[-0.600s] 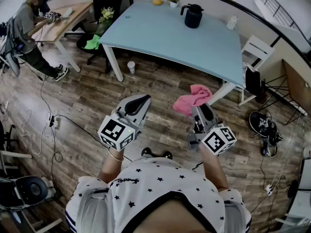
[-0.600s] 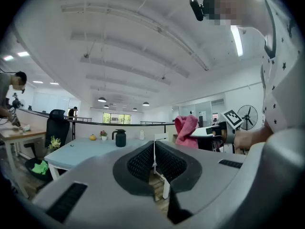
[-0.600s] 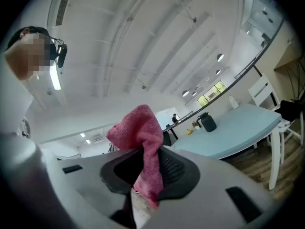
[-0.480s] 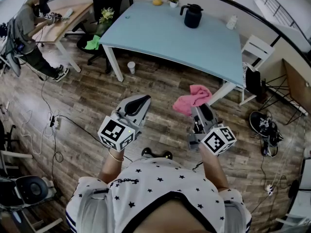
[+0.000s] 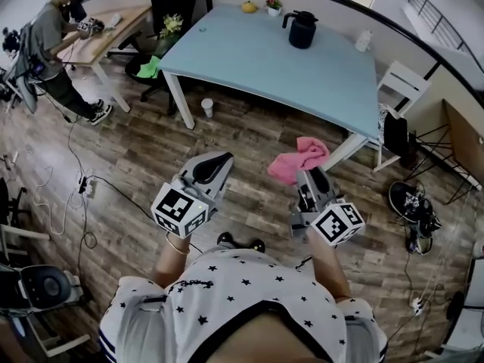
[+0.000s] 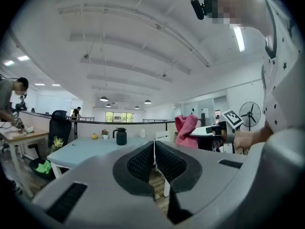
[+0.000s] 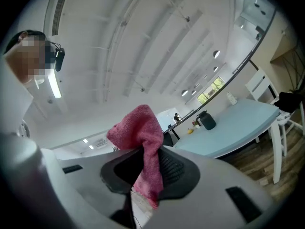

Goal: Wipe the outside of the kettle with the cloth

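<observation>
A black kettle [image 5: 302,29] stands at the far side of the light blue table [image 5: 265,59]; it is also small in the left gripper view [image 6: 121,136] and the right gripper view [image 7: 207,120]. My right gripper [image 5: 311,177] is shut on a pink cloth [image 5: 298,159], which bunches up above the jaws [image 7: 138,138] and hangs down between them. My left gripper [image 5: 214,164] is shut with nothing in it, its pads [image 6: 144,162] meeting at the front. Both grippers hang over the wooden floor, well short of the table.
A yellow fruit [image 5: 249,7], a small flower pot [image 5: 272,4] and a white bottle [image 5: 364,40] sit near the kettle. A paper cup [image 5: 206,107] stands on the floor by a table leg. A white chair [image 5: 399,89] is at the right, a person at a wooden desk [image 5: 102,35] at the left.
The view has shifted slightly; both grippers and the cloth sit a little lower and left in it. Their grip is unchanged.
</observation>
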### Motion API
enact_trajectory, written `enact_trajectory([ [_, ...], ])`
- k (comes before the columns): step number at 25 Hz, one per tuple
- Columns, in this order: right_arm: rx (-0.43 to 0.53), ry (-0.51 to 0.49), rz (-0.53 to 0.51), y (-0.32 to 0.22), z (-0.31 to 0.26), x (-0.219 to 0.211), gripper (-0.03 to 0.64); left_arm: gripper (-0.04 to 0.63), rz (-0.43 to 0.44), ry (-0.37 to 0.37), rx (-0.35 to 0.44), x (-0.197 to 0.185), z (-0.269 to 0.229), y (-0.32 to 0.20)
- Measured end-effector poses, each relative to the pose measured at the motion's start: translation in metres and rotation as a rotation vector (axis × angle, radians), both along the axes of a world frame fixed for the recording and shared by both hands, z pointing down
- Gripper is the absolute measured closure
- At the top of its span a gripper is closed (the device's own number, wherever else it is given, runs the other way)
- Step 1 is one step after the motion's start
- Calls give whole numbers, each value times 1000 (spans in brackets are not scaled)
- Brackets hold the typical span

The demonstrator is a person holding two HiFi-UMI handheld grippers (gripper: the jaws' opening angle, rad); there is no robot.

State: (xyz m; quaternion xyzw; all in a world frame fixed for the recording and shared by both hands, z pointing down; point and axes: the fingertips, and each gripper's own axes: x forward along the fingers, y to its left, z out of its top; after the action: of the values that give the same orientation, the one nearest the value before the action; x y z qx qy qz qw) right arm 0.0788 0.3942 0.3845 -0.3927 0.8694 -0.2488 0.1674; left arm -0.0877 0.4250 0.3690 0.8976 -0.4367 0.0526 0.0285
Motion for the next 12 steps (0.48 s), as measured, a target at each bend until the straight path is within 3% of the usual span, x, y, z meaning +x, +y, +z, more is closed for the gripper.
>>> enact_trajectory([
  [12, -31, -40, -56, 11, 12, 7, 532, 565, -41, -8, -20, 13, 12, 23],
])
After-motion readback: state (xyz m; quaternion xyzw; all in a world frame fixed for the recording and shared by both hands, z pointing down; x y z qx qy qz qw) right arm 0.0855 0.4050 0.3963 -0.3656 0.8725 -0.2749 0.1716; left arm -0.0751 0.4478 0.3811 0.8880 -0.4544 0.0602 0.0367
